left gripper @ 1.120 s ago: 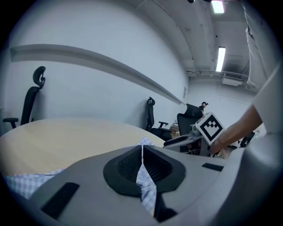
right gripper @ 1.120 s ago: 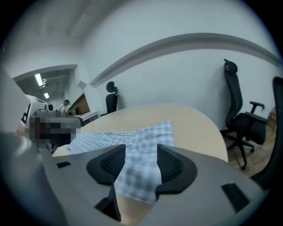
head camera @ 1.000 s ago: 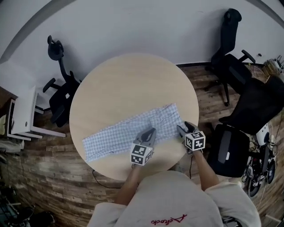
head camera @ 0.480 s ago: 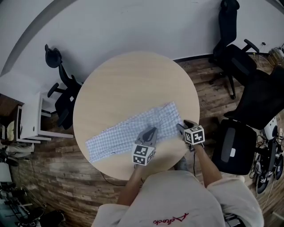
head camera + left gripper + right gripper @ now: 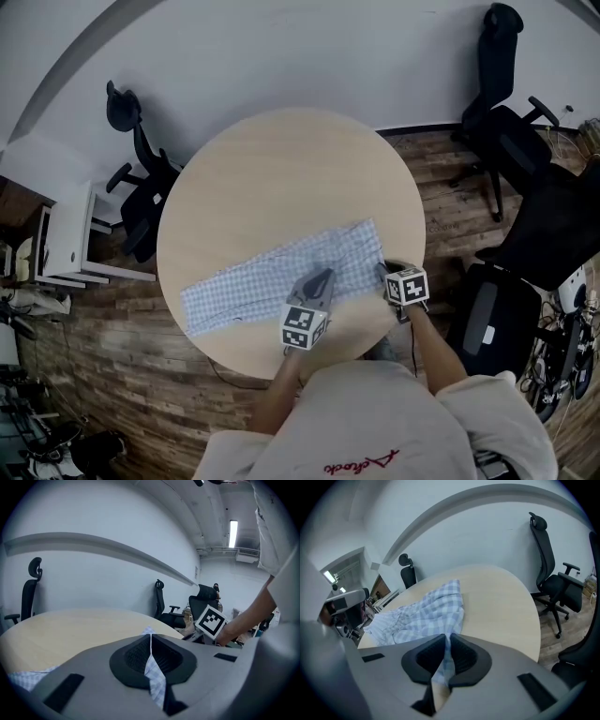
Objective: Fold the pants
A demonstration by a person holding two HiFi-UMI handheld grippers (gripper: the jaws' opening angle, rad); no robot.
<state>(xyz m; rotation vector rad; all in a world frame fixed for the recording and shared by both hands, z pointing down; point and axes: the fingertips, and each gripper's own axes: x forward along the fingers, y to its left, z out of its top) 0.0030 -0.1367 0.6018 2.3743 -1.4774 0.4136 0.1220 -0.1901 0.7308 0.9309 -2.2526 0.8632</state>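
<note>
The right claw, spread a second ago, has just closed on the pants at the desk edge. The left claw stays pinched on them.

right claw, open before, just closed onto pants
</note>
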